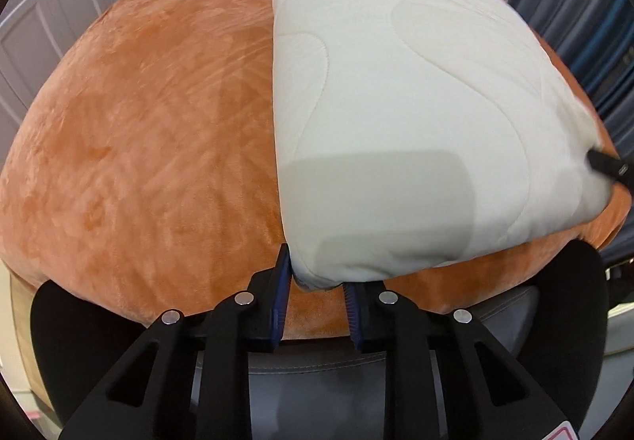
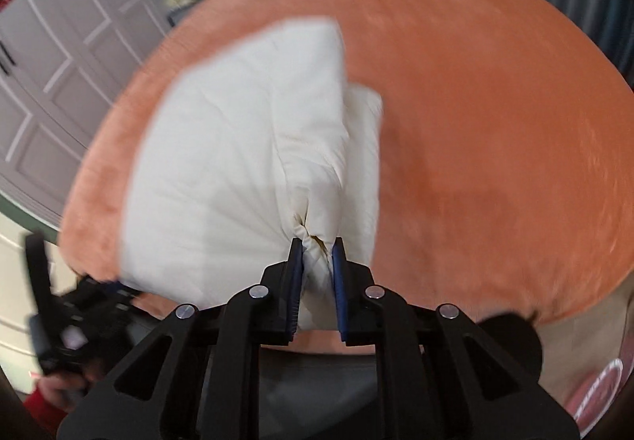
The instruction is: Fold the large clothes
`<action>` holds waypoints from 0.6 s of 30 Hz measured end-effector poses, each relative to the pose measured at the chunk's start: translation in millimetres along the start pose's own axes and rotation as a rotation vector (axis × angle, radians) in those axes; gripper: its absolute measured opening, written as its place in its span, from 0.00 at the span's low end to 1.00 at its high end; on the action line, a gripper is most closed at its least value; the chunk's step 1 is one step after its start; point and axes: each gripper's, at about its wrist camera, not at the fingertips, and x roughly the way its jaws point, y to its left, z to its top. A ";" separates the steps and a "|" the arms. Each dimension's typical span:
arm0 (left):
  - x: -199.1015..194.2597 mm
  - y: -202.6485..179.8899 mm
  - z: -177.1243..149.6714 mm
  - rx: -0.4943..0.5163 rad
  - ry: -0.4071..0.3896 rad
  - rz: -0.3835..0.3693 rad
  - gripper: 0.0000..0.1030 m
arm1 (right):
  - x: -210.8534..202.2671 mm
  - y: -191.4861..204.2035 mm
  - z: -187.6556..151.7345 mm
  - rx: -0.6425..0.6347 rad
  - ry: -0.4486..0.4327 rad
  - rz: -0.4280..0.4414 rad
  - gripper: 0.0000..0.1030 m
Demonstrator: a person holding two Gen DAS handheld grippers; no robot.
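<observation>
Orange bed (image 1: 138, 162), gripped white quilt (image 1: 416, 115)

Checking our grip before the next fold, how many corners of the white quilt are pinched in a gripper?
2: the left gripper holds the white quilt at its near-left corner, the right gripper its near-right corner.
</observation>
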 end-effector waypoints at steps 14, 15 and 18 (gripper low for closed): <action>17.0 -2.6 -2.5 -0.012 0.030 0.002 0.20 | 62.6 -2.1 -16.9 -0.001 0.069 -0.065 0.15; 17.1 -3.1 -2.6 -0.011 0.031 0.002 0.20 | 64.6 -1.0 -13.5 -0.008 0.069 -0.068 0.15; 10.8 1.0 -2.7 -0.017 0.031 -0.034 0.21 | 60.7 -2.2 -11.5 -0.011 0.063 -0.052 0.18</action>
